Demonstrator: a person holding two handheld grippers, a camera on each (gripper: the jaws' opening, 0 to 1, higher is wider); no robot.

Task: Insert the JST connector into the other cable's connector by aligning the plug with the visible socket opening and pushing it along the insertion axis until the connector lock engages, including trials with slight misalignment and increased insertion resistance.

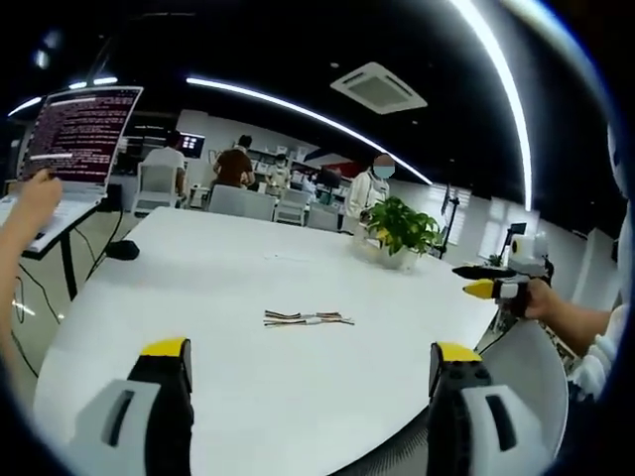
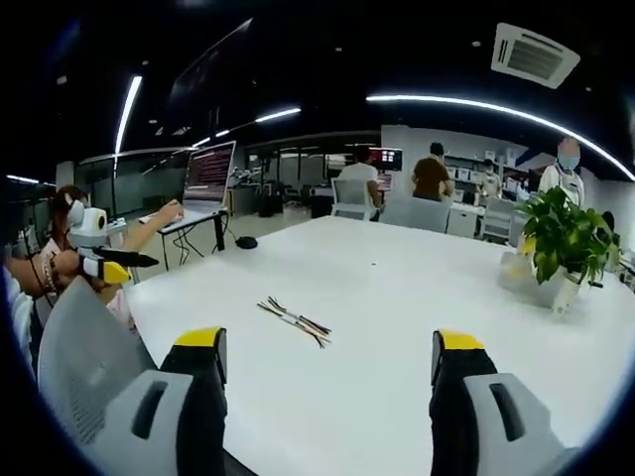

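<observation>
Two thin cables (image 1: pixel 306 318) with coloured wires lie together on the white table (image 1: pixel 228 278), small pale connectors near their middle; I cannot tell whether they are mated. My left gripper (image 1: pixel 310 349) is open, hovering over the near table edge, well short of the cables, with nothing between its yellow-tipped jaws. In the right gripper view the same cables (image 2: pixel 295 321) lie just ahead of my right gripper (image 2: pixel 329 342), which is also open and holds nothing. Each gripper appears in the other's view, held in a hand: the right gripper (image 1: pixel 491 283) and the left gripper (image 2: pixel 109 263).
A potted plant (image 1: pixel 402 230) stands on the table's far side, also seen as the plant (image 2: pixel 566 238). A black mouse (image 1: pixel 122 250) lies near the far left edge. A laptop (image 1: pixel 79 134) sits on a side desk. A grey chair back (image 2: pixel 79 367) stands close by. People sit beyond.
</observation>
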